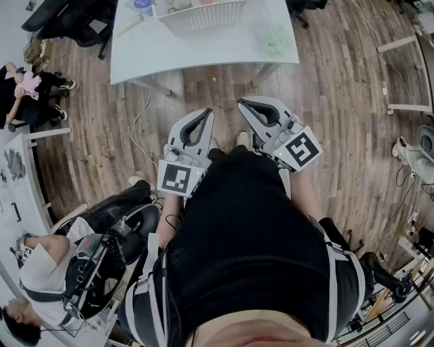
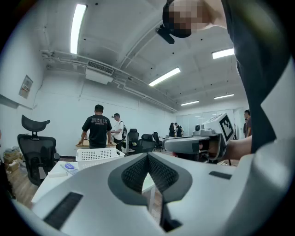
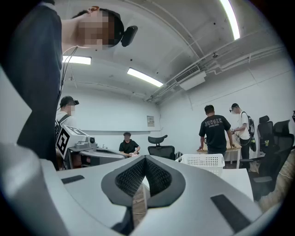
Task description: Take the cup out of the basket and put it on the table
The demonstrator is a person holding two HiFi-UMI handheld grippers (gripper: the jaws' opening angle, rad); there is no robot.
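Observation:
A white perforated basket point(image 1: 200, 13) stands at the far edge of a pale table point(image 1: 203, 51); it also shows as the basket point(image 2: 97, 154) and the basket point(image 3: 205, 160) in the gripper views. Pale things lie inside it, but I cannot make out a cup. My left gripper point(image 1: 205, 112) and right gripper point(image 1: 242, 103) are held side by side close to the body, over the wooden floor, well short of the table. Both point toward it. In the left gripper view the jaws point(image 2: 148, 156) meet with nothing between them, and the right gripper point(image 3: 145, 158) is likewise shut and empty.
A pale green crumpled object point(image 1: 274, 41) lies on the table's right part, and a small blue-labelled item point(image 1: 142, 5) lies left of the basket. A seated person with equipment point(image 1: 102, 257) is at lower left. A cable point(image 1: 139, 129) trails on the floor. Office chairs and standing people are beyond the table.

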